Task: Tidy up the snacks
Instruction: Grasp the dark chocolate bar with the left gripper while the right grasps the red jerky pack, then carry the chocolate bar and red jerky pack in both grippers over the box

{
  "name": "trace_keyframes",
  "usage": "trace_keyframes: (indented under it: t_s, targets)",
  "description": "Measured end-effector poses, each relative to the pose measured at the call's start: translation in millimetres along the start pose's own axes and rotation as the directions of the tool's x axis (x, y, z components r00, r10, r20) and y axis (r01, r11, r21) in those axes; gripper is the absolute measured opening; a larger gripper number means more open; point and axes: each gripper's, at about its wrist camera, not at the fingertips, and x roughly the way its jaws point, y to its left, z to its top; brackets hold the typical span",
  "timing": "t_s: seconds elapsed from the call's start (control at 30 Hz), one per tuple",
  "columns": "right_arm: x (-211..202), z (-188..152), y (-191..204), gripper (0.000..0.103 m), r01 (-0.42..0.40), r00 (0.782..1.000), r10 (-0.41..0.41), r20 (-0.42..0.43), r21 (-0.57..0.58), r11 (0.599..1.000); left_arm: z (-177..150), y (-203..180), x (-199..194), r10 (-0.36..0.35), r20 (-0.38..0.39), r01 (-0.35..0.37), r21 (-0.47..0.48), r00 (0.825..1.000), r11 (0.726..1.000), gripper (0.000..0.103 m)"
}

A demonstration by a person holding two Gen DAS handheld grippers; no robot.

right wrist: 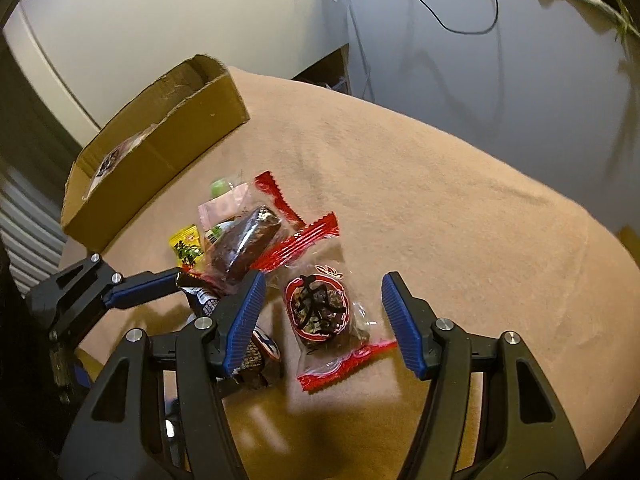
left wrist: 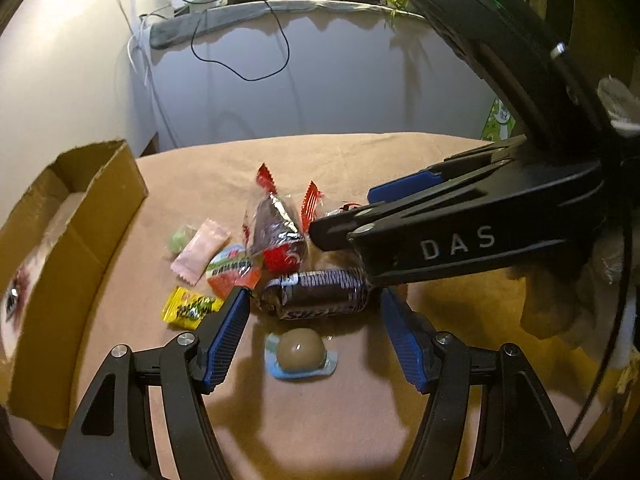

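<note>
Nearest the left wrist camera lies a small round brown sweet in a pale blue wrapper point(left wrist: 301, 355), on the tan cloth of the table point(left wrist: 360, 160) between the wide-spread blue pads of the left gripper point(left wrist: 314, 314); its jaws stand fully open and hold nothing, and they bracket the dark chocolate bar point(left wrist: 320, 290) just beyond, so I judge that bar is the left side's target. Only the letters "RS" of its white logo can be read, upside down. Far left stands the open cardboard box point(left wrist: 100, 216), low-walled and close by, presumably where the snacks are to go; something printed lies inside it, too blurred to name. Moving right, the loose pile holds a yellow sachet point(left wrist: 191, 307) with dark unreadable print, a pink sachet point(left wrist: 201, 254) over a green sweet point(left wrist: 181, 238), a round red-and-green lidded cup point(left wrist: 234, 273) with illegible lettering, and a clear pack with red crimped ends holding a dark cake point(left wrist: 276, 228). To the right, the right gripper point(right wrist: 324, 320) reaches in over the pile, its arm marked "DAS"; in its own view the jaws are wide open and empty, poised either side of a clear packet with a red circular emblem point(right wrist: 320, 312) bearing a bold black character I cannot read for certain. The snacks sit heaped together beside the box, so sorting looks barely under way.
</note>
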Motion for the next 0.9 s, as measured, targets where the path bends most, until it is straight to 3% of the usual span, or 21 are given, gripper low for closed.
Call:
trace_keyframes:
  t_s: [0.03, 0.1, 0.4, 0.5, 0.53, 0.63, 0.9]
  targets:
    - [1, 0, -1, 0.061, -0.012, 1.0, 0.012, -0.004, 0.009, 1.0, 0, -2, 1, 0.003, -0.002, -0.003, 0.0, 1.0, 1.0, 0.068]
    - [4, -1, -2, 0.038, -0.021, 1.0, 0.021, -0.018, 0.022, 1.0, 0, -4, 6, 0.015, -0.006, -0.015, 0.001, 1.0, 1.0, 0.073]
    - [5, -4, -16, 0.037, -0.042, 0.999, 0.043, -0.017, 0.086, 0.995, 3, 4, 29, 0.001, -0.067, -0.005, -0.064, 0.998, 0.998, 0.074]
    - [6, -5, -16, 0.036, -0.05, 0.998, 0.052, -0.019, 0.09, 0.995, 5, 3, 30, -0.005, -0.061, 0.002, -0.061, 0.998, 0.998, 0.059]
    - [6, -5, -16, 0.036, -0.054, 0.998, 0.056, -0.02, 0.094, 0.994, 6, 2, 29, -0.014, -0.057, 0.01, -0.06, 0.998, 0.998, 0.05]
    - [5, -7, -17, 0.036, -0.065, 0.997, 0.068, -0.023, 0.099, 0.993, 7, 3, 29, -0.032, -0.049, 0.029, -0.059, 0.998, 0.998, 0.042]
    - [-4, -10, -20, 0.035, -0.054, 0.998, 0.055, -0.005, 0.13, 0.99, 3, 13, 12, -0.081, -0.008, 0.08, -0.078, 0.997, 0.994, 0.041]
